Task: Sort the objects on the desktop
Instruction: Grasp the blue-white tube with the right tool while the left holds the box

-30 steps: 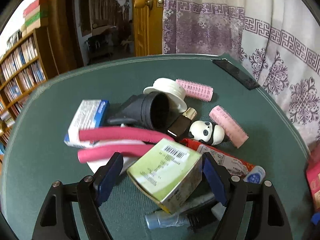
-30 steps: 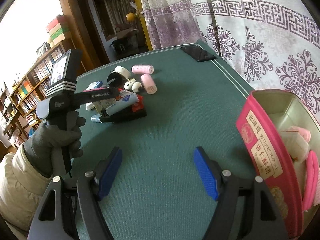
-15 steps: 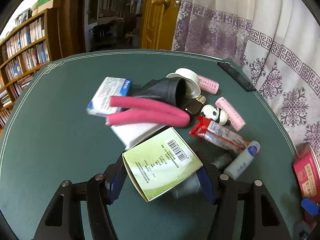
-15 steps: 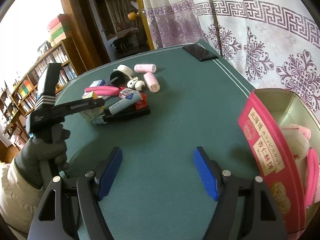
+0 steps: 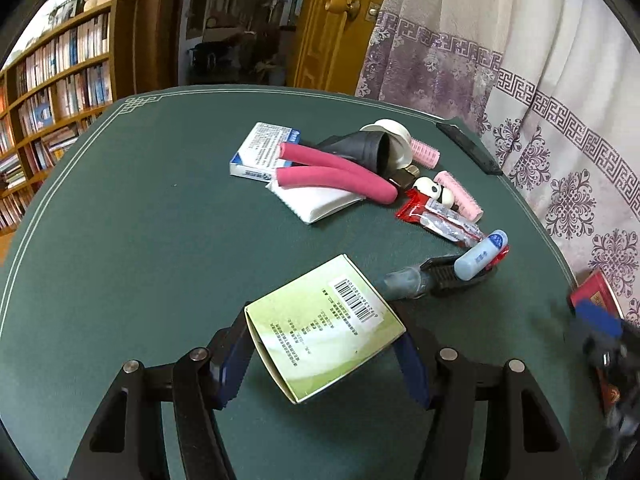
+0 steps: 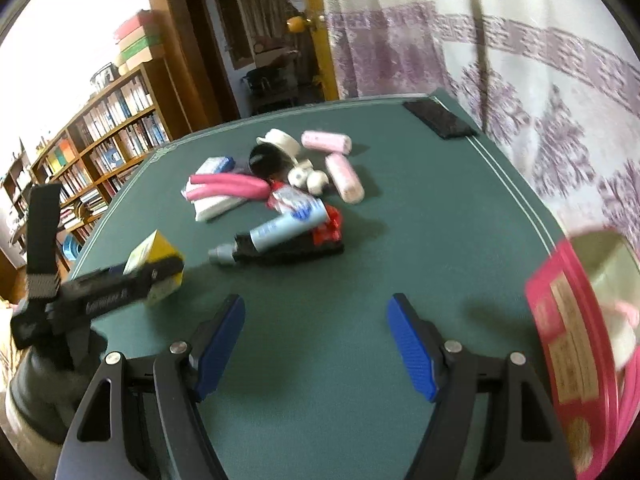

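Observation:
My left gripper is shut on a green-and-white carton and holds it above the green table, clear of the pile. The carton and gripper also show in the right wrist view at the left. My right gripper is open and empty over bare table. The pile holds pink foam rollers, pink hair curlers, a panda figure, a red sachet, a blue-white tube and a black cup.
A red tin stands open at the right with items inside. A black phone lies at the far table edge near the curtain. A blue-white box and a white pad lie under the rollers.
My left gripper has lifted the carton and drawn it back from the pile toward the near left. My right gripper has shifted a little; the tin sits further right in its view.

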`<state>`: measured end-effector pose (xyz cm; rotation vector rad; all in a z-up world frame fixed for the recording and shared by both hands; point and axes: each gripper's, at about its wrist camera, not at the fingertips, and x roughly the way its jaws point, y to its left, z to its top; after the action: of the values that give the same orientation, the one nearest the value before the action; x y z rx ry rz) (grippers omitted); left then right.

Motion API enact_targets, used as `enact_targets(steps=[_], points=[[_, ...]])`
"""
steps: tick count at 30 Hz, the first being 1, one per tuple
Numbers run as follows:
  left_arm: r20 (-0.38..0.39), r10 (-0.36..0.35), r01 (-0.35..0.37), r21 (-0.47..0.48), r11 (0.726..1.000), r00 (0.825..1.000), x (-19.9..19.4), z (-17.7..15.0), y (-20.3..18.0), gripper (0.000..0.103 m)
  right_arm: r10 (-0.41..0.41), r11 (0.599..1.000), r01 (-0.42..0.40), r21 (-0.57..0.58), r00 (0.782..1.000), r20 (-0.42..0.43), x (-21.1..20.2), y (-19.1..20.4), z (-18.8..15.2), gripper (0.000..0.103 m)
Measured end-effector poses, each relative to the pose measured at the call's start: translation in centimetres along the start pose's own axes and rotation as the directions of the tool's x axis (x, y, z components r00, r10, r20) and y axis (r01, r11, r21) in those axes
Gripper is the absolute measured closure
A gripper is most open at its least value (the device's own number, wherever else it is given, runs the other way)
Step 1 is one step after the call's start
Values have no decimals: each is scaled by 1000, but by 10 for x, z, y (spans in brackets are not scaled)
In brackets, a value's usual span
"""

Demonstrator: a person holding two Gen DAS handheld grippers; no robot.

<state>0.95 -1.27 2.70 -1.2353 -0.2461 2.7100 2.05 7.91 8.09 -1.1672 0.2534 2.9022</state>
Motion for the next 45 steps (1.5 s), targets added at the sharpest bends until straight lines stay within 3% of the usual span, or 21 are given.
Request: enact_targets(steps=[7, 13, 18, 20, 30, 45], points=[[-5, -24, 24, 6, 1000, 1000, 3, -5, 3, 37, -39, 992, 40, -119, 999, 6, 38, 22, 25, 23], [-4, -40, 40, 2, 999, 999, 5, -6, 4, 37, -86, 962, 80, -260, 996, -11, 72, 38, 32, 23], [-5, -40, 40, 10, 999, 999, 8, -7, 3, 37, -87, 957, 73, -282, 995, -38, 90, 37, 32, 23], [-6, -40, 40, 10, 999, 999, 8, -7, 3, 37, -84, 962, 69, -264, 995, -46, 91, 34, 31, 30], [-14, -43, 43, 14, 999, 999, 7, -6, 2, 37, -19, 992, 15, -124, 999, -33, 53, 16, 16, 30], [-5, -98, 98, 110, 989, 995, -19, -11, -51, 37, -41, 999, 39, 22, 995, 88, -47, -26, -9, 30]])
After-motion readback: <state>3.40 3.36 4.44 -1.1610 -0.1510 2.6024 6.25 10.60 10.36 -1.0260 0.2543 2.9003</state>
